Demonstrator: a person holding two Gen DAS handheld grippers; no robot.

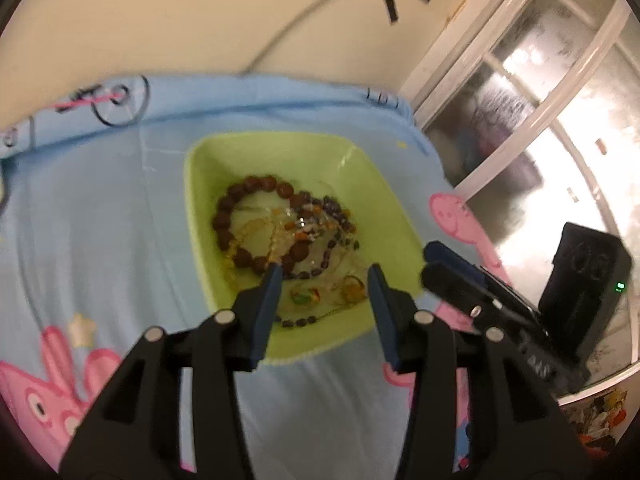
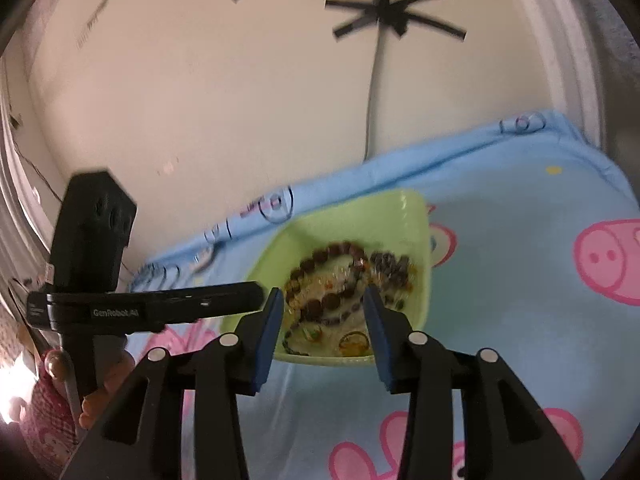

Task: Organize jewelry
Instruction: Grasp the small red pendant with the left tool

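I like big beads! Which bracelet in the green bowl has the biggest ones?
The brown bracelet lying on the left inside the green bowl; its round beads are far bigger than the small dark beads beside it.

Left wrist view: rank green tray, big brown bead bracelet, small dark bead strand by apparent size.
1. green tray
2. big brown bead bracelet
3. small dark bead strand, though tangled, so its full extent is unsure.

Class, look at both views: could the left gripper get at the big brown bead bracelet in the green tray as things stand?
Probably yes: the left gripper has open, empty jaws, and the brown bead bracelet lies uncovered in the green tray.
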